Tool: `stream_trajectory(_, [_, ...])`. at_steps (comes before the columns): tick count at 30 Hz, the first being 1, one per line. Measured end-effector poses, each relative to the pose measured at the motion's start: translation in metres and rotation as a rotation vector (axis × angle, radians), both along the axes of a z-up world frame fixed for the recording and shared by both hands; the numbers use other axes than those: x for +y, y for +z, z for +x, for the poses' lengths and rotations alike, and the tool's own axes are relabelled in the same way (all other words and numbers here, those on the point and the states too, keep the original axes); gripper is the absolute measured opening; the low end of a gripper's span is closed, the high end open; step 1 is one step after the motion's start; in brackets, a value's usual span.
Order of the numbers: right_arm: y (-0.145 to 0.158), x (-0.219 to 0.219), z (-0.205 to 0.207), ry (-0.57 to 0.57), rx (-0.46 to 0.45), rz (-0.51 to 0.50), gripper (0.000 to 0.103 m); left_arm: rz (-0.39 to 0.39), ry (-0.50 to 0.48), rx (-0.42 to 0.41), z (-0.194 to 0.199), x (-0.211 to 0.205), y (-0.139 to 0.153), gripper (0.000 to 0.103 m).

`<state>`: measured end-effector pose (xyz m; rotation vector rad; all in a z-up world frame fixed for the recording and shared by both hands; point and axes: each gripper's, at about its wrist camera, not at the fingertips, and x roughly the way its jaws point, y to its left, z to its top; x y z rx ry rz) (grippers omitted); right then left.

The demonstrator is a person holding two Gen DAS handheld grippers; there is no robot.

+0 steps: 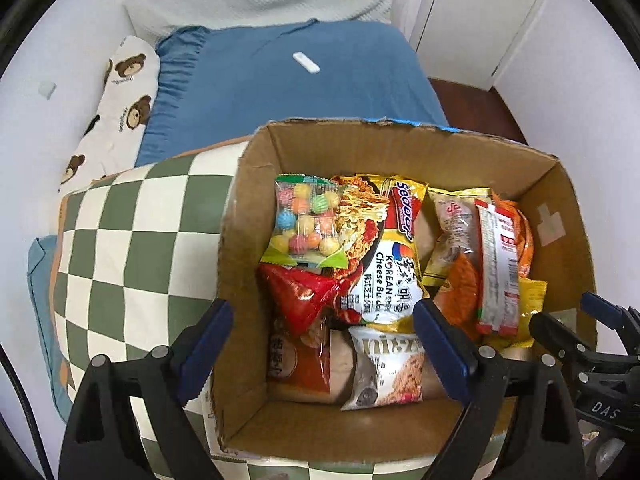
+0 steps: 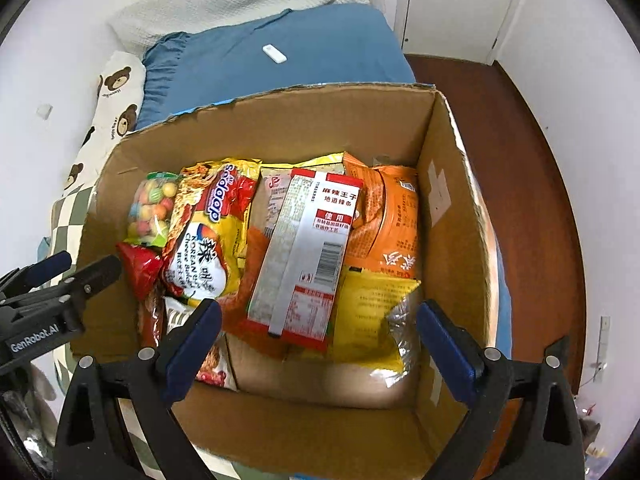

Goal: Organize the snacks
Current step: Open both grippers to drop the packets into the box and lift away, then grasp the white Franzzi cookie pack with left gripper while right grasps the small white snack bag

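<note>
An open cardboard box (image 1: 568,216) (image 2: 452,208) holds several snack packs. Inside are a candy-ball bag (image 1: 308,220) (image 2: 152,210), a yellow noodle pack (image 1: 384,256) (image 2: 208,232), a red bag (image 1: 308,296) (image 2: 140,268), a red-and-white pack (image 1: 498,268) (image 2: 308,256), an orange bag (image 2: 388,216) and a yellow bag (image 2: 372,316). My left gripper (image 1: 324,344) is open and empty above the box's near left corner. My right gripper (image 2: 320,340) is open and empty above the box's near edge. Each gripper shows at the other view's side edge.
The box sits on a green-and-white checkered cushion (image 1: 132,248) on a bed with a blue sheet (image 1: 280,92). A small white remote (image 1: 306,63) lies on the sheet. A bear-print pillow (image 1: 124,100) is at the left. Wooden floor (image 2: 532,184) is at the right.
</note>
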<state>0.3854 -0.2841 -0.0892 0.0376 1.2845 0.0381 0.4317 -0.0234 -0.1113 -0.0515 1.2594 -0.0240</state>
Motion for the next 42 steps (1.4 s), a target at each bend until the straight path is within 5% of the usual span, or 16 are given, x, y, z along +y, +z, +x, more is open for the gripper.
stream_trajectory(28, [0.120,0.009,-0.164,0.079,-0.376,-0.034,0.100,0.013,0.011,-0.352,-0.166,-0.004,0.109,0.092])
stream_trajectory(42, [0.165,-0.001,-0.241,0.045,-0.511,-0.018,0.100,-0.027,0.019,-0.410,-0.227,-0.011,0.134,0.092])
